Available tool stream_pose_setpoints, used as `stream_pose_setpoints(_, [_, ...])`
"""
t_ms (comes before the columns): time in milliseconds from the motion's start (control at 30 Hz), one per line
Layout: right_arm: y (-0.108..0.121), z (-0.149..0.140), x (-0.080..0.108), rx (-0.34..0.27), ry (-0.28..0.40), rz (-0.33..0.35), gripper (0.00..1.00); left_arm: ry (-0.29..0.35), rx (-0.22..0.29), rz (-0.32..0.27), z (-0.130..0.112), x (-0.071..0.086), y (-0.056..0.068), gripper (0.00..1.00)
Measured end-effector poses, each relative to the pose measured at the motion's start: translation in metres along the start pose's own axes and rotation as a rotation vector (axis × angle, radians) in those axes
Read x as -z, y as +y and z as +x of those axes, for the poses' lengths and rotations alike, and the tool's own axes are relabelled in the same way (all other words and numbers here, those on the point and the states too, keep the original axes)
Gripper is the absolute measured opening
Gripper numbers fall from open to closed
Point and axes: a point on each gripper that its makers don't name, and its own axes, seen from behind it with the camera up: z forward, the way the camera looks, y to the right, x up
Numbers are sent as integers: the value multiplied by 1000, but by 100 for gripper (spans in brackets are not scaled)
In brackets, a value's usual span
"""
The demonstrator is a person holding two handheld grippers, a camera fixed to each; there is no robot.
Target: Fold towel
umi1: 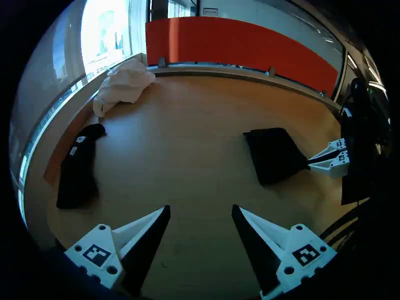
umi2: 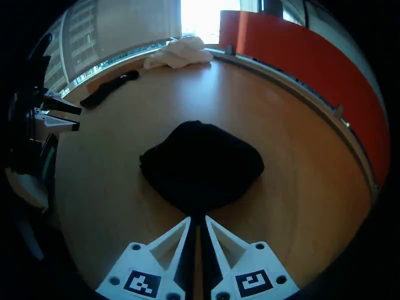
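Observation:
A black towel (umi1: 272, 152) lies folded into a small bundle on the wooden table (umi1: 200, 120). In the right gripper view the same towel (umi2: 200, 165) sits just ahead of my right gripper (umi2: 198, 219), whose fingers are pressed together on its near edge. From the left gripper view, the right gripper (umi1: 309, 161) meets the towel's right corner. My left gripper (umi1: 200, 212) hovers open over bare wood, well short of the towel, with nothing between its fingers. It appears again as the left gripper (umi2: 79, 119) at the far left edge.
A second black cloth (umi1: 77, 170) lies along the table's left edge, and a crumpled white cloth (umi1: 122, 85) lies in the far corner by the window. An orange partition (umi1: 240, 45) runs behind the table's back rim. Dark gear (umi1: 367, 130) stands at the right.

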Motion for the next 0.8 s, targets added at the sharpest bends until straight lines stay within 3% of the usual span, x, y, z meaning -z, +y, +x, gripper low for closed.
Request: stream_pose_setpoints(800, [24,137,74,87,243,-81,5,70,-23,-32,37,13,8,91])
